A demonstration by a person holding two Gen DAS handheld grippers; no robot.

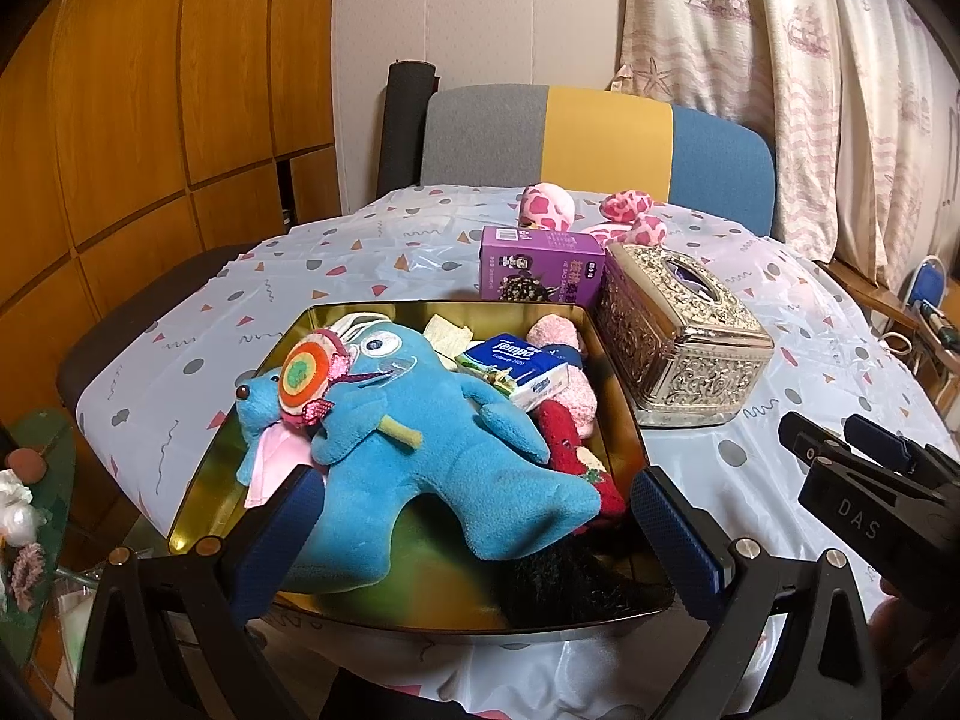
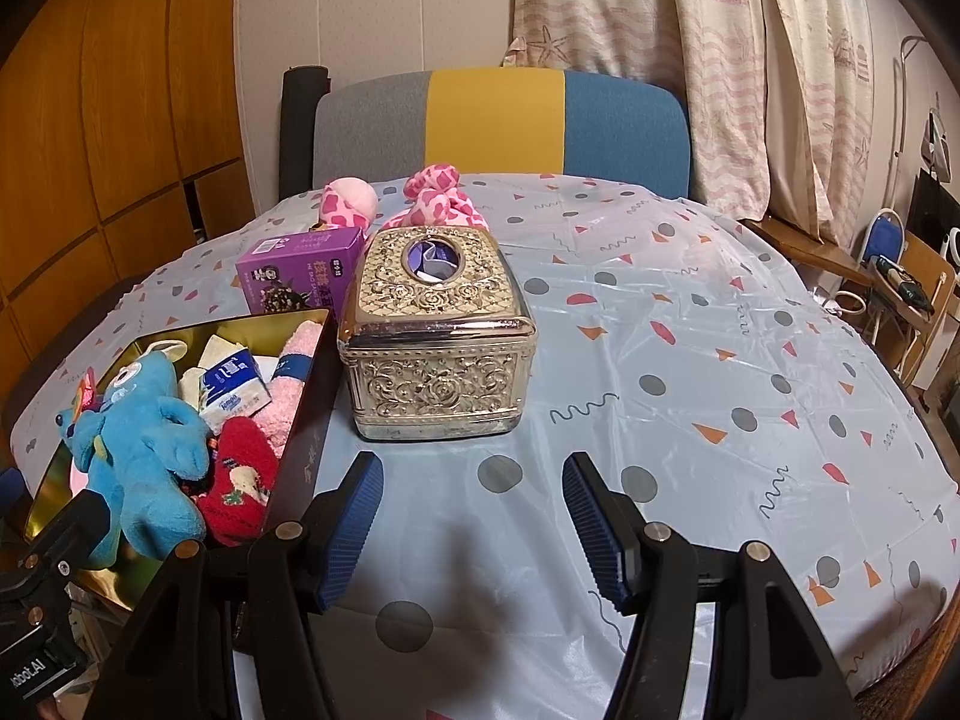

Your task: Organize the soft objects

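A gold tin (image 1: 240, 450) on the table holds a blue plush toy (image 1: 420, 438) with a lollipop, a tissue pack (image 1: 522, 369), a pink sock (image 1: 567, 384) and a red sock (image 1: 564, 438). My left gripper (image 1: 474, 486) hovers over the tin's near end, open wide. The plush's legs lie between its pads, and the right pad stands apart from them. My right gripper (image 2: 474, 516) is open over bare tablecloth, in front of the ornate box, with nothing between its pads. A pink spotted plush (image 2: 432, 192) lies at the table's far edge.
An ornate silver tissue box (image 2: 438, 336) stands right of the tin, a purple carton (image 2: 300, 270) behind it. The patterned tablecloth (image 2: 690, 390) stretches to the right. A grey, yellow and blue chair (image 2: 498, 120) stands behind the table; a side stand with flowers (image 1: 24, 510) is at left.
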